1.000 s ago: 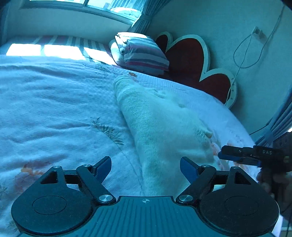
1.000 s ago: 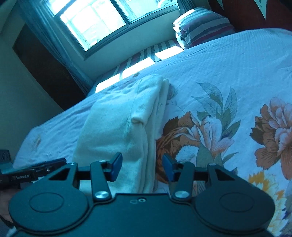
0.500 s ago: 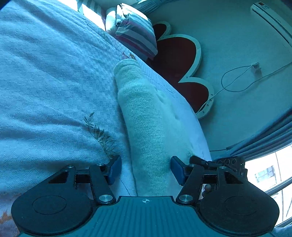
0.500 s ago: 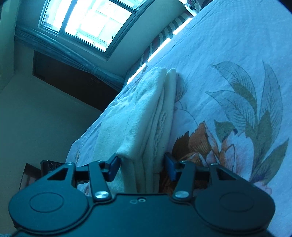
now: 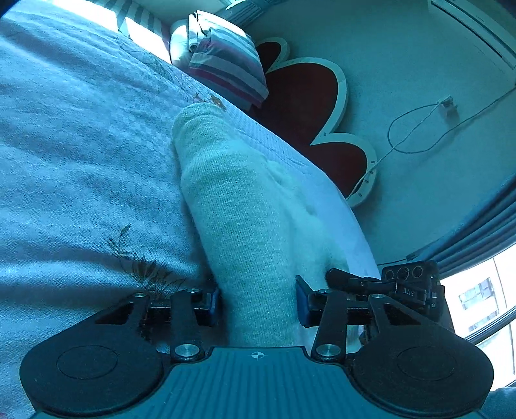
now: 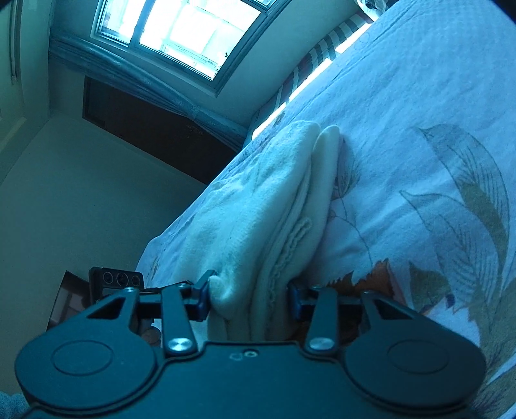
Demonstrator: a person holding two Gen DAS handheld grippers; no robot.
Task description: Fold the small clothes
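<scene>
A folded cream knit garment lies lengthwise on the floral bedspread. My left gripper straddles its near end on one side. Its jaws are closing, and the blue pads touch the fabric on both flanks. In the right wrist view the garment shows its stacked layered edges. My right gripper is at the opposite near corner with its jaws closing. A pad presses into a bulge of fabric. Each wrist view shows the other gripper beside the garment: the right gripper and the left gripper.
A striped pillow and a red heart-shaped headboard stand at the far end of the bed. A cable hangs on the wall. A bright window with curtains is behind the bed's far side.
Both grippers dropped down and forward onto the garment's near end and tilted. Their jaws narrowed from wide apart until the fabric fills the gap between the pads.
</scene>
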